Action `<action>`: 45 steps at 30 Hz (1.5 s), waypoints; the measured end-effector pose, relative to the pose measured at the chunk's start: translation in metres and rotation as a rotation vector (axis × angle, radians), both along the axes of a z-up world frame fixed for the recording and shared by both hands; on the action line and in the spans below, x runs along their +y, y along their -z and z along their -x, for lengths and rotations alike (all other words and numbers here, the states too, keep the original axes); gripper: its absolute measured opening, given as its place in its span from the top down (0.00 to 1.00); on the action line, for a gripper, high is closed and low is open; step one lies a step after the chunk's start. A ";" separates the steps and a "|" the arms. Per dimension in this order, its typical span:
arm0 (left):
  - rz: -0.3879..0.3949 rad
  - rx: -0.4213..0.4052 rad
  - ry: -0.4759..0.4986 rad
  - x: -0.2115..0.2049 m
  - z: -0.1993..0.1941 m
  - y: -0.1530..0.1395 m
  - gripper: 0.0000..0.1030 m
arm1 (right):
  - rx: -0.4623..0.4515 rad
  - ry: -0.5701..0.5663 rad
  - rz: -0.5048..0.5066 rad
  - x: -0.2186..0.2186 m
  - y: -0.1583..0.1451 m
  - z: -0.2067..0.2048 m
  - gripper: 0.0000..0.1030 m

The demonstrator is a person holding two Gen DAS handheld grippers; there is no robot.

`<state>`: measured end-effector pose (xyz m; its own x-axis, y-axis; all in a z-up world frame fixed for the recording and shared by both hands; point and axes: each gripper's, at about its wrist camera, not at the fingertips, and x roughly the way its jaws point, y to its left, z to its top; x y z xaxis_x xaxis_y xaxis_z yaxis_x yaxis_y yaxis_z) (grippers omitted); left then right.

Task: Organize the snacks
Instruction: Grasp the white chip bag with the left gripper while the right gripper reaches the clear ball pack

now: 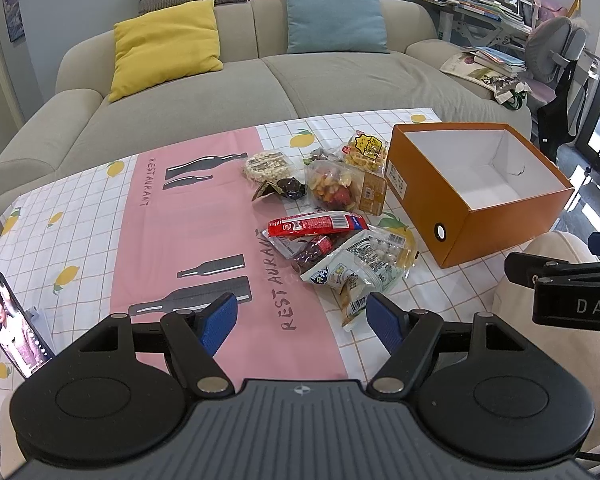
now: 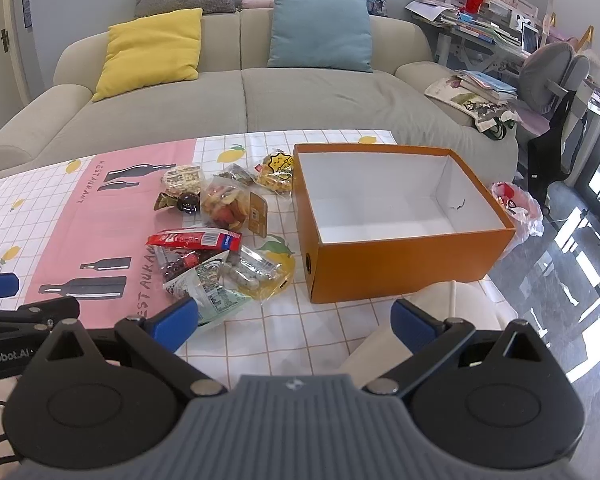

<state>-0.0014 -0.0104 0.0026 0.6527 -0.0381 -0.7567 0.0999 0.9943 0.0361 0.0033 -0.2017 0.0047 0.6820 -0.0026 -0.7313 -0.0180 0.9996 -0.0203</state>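
Note:
Several snack packets lie in a loose pile on the tablecloth: a red packet (image 1: 318,225) (image 2: 194,239), a clear bag of mixed nuts and dried fruit (image 1: 332,186) (image 2: 226,204), a yellow waffle bag (image 1: 364,148) (image 2: 276,172) and a white-green pouch (image 1: 354,270) (image 2: 206,284). An orange box (image 1: 496,216) (image 2: 400,268) with a white, empty inside stands to their right. My left gripper (image 1: 302,322) hovers open near the pile's front edge, nothing between its blue pads. My right gripper (image 2: 296,320) is open too, in front of the box.
A phone (image 1: 14,326) leans at the table's left front. A beige sofa (image 2: 260,92) with yellow and blue cushions runs behind the table. A person's light trouser leg (image 2: 440,320) shows at the front right. A plastic-lined bin (image 2: 516,210) sits on the floor beyond the box.

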 end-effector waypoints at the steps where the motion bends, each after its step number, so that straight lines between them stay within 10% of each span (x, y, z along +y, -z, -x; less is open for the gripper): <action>1: 0.000 0.001 0.000 0.000 0.000 0.000 0.16 | 0.001 0.002 -0.002 -0.001 0.000 0.000 0.03; 19: 0.031 0.030 0.112 -0.001 -0.020 0.010 0.24 | 0.071 -0.029 -0.076 -0.007 0.018 -0.023 0.04; 24: 0.082 0.087 0.175 -0.005 -0.045 0.026 0.23 | 0.129 -0.051 -0.060 -0.011 0.045 -0.045 0.33; 29: 0.170 0.173 0.085 -0.006 -0.068 0.046 0.22 | 0.143 -0.096 -0.028 -0.006 0.068 -0.064 0.59; 45: 0.313 0.373 -0.200 -0.006 -0.132 0.113 0.17 | 0.165 -0.118 -0.019 0.012 0.122 -0.114 0.75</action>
<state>0.1302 -0.0167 -0.1102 0.3584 -0.2019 -0.9115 -0.1432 0.9529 -0.2673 0.1173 -0.1897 -0.1175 0.5481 0.0847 -0.8321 -0.1364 0.9906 0.0110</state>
